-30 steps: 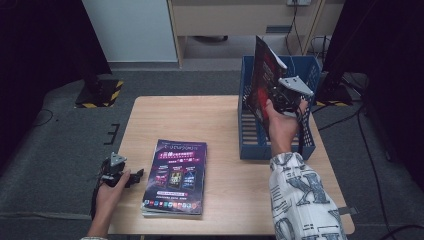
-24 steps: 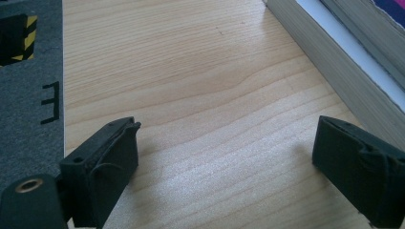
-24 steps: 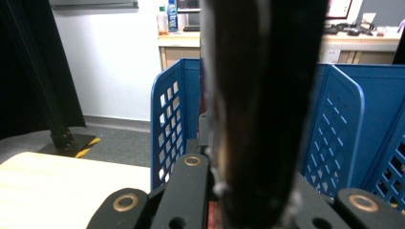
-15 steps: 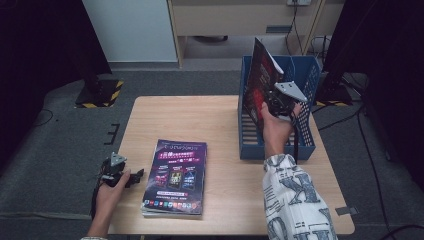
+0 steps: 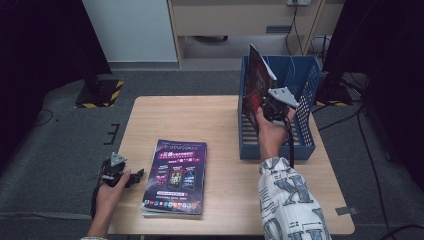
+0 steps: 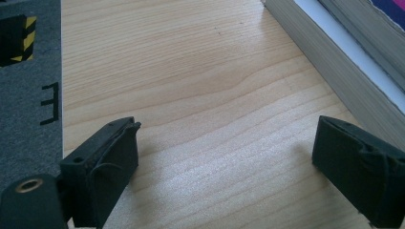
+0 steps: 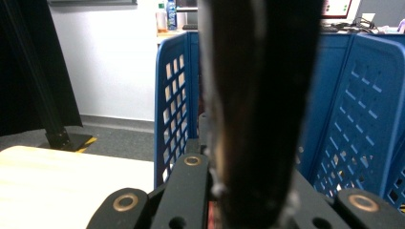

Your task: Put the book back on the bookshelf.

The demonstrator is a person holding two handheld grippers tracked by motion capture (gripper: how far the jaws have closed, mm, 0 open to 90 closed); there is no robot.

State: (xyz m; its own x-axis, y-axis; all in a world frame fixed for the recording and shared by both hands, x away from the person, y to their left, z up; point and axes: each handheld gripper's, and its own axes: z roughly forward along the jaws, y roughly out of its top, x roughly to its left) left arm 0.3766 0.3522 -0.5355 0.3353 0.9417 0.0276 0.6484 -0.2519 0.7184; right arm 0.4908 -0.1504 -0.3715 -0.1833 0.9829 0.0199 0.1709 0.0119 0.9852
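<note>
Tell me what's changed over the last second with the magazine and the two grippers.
The right gripper, shut on the upright magazine, has moved slightly left and lower over the blue basket, bringing the magazine closer to its left wall. Nothing was released. The left gripper stays open on the table beside the stack of magazines, which hasn't moved.

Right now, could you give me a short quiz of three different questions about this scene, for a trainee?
1. True or false: the right gripper holds a magazine upright over the blue basket.
2. The left gripper is: A open on the table; B shut on the stack of magazines; C inside the basket.
3. Fill in: the stack lies ___ on the table.

Key: 1 true. 2 A. 3 flat.
</note>
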